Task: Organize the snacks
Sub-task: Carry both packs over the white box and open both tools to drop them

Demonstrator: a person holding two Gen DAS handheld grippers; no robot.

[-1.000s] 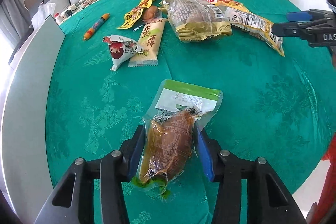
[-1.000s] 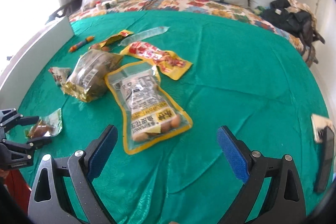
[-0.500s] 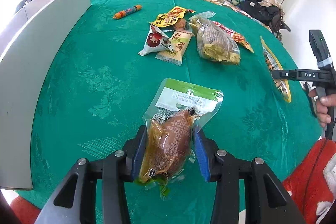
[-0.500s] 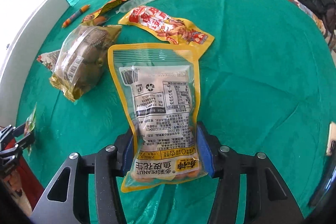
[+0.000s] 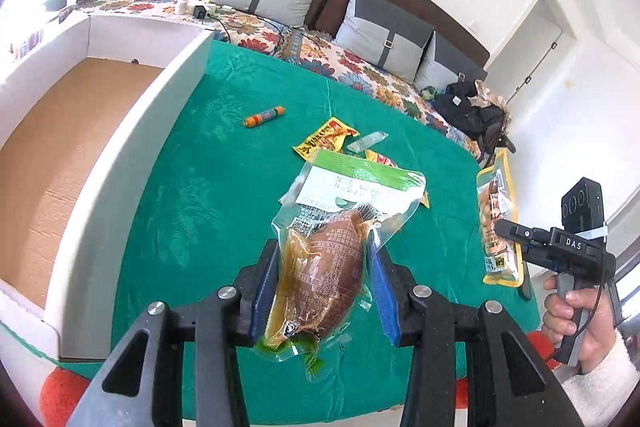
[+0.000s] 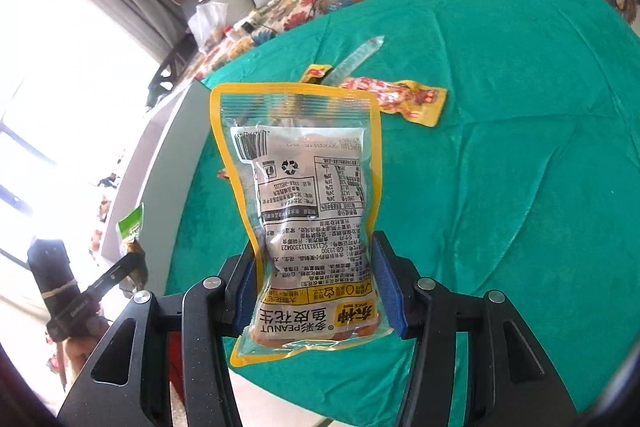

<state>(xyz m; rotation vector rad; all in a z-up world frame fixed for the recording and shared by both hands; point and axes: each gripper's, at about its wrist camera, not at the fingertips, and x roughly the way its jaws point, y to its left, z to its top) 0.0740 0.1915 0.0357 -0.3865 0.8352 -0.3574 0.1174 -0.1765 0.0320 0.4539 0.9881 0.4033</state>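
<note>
Box lies left of cloth; sausage apparently on cloth.

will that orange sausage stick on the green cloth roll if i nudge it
Probably. The sausage stick looks round and smooth, so a sideways nudge would likely roll it. The soft, creased green cloth may stop it soon. Pushed end-on, it would more likely slide.

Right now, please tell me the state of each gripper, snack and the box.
Left gripper: shut on clear green-topped pouch of brown food, lifted.
Right gripper: shut on yellow-edged peanut bag, lifted.
White box with brown floor: open, no snacks visible inside.
Orange sausage stick: lying on green cloth.
</note>
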